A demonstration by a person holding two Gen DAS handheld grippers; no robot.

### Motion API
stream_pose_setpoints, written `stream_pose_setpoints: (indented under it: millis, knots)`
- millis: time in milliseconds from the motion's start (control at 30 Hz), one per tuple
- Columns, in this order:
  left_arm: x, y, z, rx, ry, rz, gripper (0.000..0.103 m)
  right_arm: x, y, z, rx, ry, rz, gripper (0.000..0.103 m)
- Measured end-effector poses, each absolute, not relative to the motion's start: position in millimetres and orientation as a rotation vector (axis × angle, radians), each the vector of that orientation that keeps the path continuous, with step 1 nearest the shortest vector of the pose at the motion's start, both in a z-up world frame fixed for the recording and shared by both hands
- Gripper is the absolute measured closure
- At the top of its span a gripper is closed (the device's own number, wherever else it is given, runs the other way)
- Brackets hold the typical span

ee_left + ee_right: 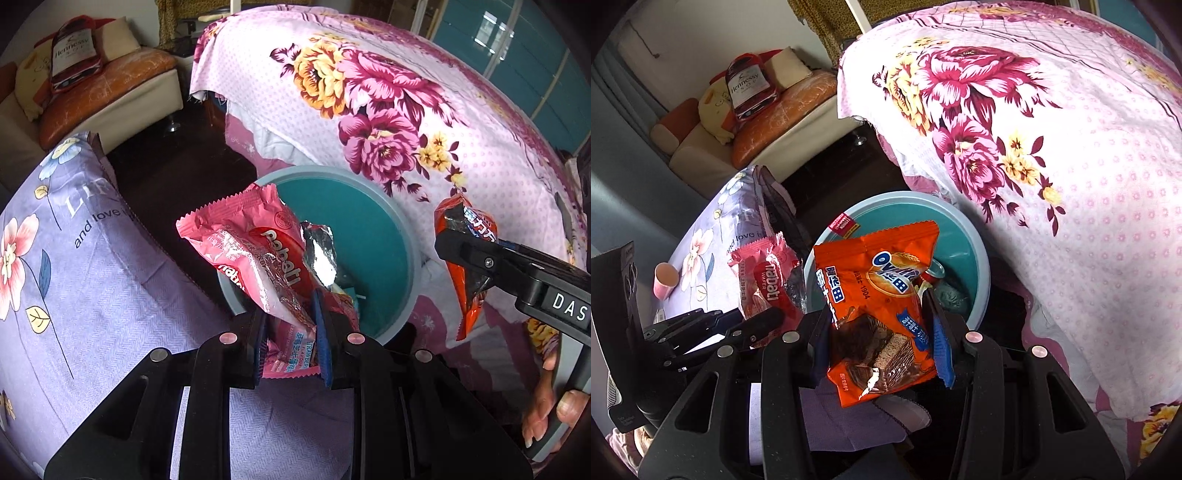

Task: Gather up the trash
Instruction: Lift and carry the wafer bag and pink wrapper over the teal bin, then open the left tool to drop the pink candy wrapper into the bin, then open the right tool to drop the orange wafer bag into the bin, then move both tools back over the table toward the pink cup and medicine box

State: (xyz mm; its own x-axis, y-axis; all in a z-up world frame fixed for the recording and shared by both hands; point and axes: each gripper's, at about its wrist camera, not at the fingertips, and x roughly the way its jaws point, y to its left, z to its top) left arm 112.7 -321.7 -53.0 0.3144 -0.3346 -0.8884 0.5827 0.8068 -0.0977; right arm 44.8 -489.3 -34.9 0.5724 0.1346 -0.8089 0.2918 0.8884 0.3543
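Here each gripper clamps a wrapper, pink wrapper [255, 258] and orange wrapper [882, 302], hiding the bin [369, 206] contents.

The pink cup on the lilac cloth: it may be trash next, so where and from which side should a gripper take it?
Grip the pink cup across its side wall, near the open rim, coming from above. It lies tilted on the lilac cloth with nothing close around it; the left gripper is nearest but shut on the pink wafer wrapper.

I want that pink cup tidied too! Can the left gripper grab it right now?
Probably not yet. The left gripper has its jaws shut on the pink Nabati wafer wrapper, so it is full. The small pink plastic cup sits unblocked on the lilac floral cloth.
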Motion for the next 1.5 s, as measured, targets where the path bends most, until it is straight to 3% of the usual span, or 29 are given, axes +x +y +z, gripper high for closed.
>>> stream_pose_setpoints:
  millis: [333, 400, 467, 633, 1200, 1500]
  knots:
    - [129.6, -327.4, -63.2, 0.241, 1.124, -0.632, 0.076, 57.5, -492.7, -35.1, 0.474, 0.982, -0.131, 0.060]
    - [131.1, -325.9, -64.3, 0.237, 1.126, -0.636, 0.065, 59.5, -493.1, -34.9, 0.470, 0.985, -0.136, 0.060]
    - [131.7, -322.8, -63.8, 0.232, 1.114, -0.628, 0.037, 61.7, -491.9, -35.1, 0.467, 0.989, -0.138, 0.060]
    - [136.2, -314.3, -63.0, 0.208, 1.111, -0.613, 0.014, 67.6, -487.2, -36.3, 0.457, 1.000, -0.135, 0.060]
    - [140.9, -261.6, -71.6, 0.138, 1.146, -0.546, 0.011, 88.8, -466.4, -51.3, 0.417, 1.058, -0.131, 0.058]
    - [144.3, -239.6, -70.6, 0.097, 1.147, -0.529, 0.010, 96.4, -450.9, -51.1, 0.379, 1.075, -0.145, 0.027]
